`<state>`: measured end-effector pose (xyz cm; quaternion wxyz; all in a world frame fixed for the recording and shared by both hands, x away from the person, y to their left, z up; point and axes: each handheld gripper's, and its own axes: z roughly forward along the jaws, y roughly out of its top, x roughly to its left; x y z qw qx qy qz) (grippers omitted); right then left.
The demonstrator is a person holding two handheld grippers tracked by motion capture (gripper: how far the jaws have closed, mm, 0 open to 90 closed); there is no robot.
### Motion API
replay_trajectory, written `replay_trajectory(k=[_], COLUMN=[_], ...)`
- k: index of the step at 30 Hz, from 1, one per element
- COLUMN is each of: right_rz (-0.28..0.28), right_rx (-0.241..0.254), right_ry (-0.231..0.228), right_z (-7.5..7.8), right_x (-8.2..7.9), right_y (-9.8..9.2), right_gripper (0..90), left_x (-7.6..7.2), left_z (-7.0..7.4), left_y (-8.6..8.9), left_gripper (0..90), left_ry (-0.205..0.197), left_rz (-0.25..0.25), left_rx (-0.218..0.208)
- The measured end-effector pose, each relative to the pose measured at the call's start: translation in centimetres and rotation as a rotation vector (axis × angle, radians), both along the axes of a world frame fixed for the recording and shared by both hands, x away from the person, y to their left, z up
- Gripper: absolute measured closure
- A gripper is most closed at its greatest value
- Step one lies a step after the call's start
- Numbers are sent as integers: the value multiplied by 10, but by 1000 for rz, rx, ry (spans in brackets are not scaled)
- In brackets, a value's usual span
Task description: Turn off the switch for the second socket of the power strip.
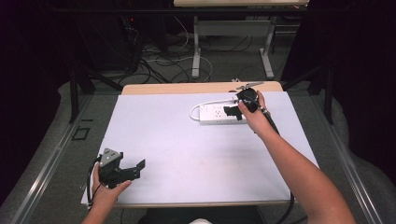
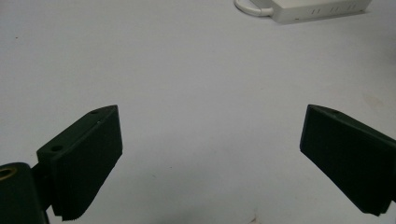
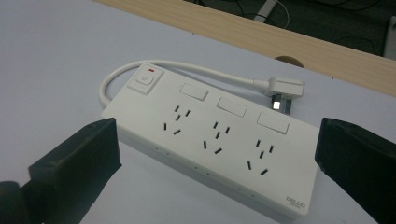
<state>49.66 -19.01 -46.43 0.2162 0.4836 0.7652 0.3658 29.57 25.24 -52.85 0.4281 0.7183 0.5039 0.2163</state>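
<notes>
— Where do the tools stand?

— The right tool [image 1: 232, 111] hangs over the power strip [image 3: 210, 140], jaws spread wide, grasping nothing; the strip's long body lies between them in the right gripper view. The left tool [image 1: 135, 169] is released too, holding nothing, well apart from the strip at the near edge of the desk [image 1: 187, 149].

— And the strip itself?

— Flat on the white desk, toward its far side, sockets up. Its switch [image 3: 145, 80] sits at one end, and the cord [image 3: 187, 67] loops out from that end and runs along the strip's far side to the plug [image 3: 281, 89], which lies just beside the strip.

— So how should the grasp go?

— I'd judge the right tool should come straight down and square its jaws across the strip's narrow width, clear of the switch and cord, then close firmly. Gripping near the middle should keep the strip level when lifted.
</notes>
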Motion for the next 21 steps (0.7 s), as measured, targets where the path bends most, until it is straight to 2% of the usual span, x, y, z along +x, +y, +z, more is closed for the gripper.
replay_trajectory(k=[21], right_rz=[49], right_rx=[24], right_ry=[-33], right_z=[3], right_x=[-35], right_y=[-20], right_gripper=[0], left_x=[1], left_z=[0], left_y=[-1], left_gripper=[54], left_ry=[1], left_rz=[-5], left_rx=[-2])
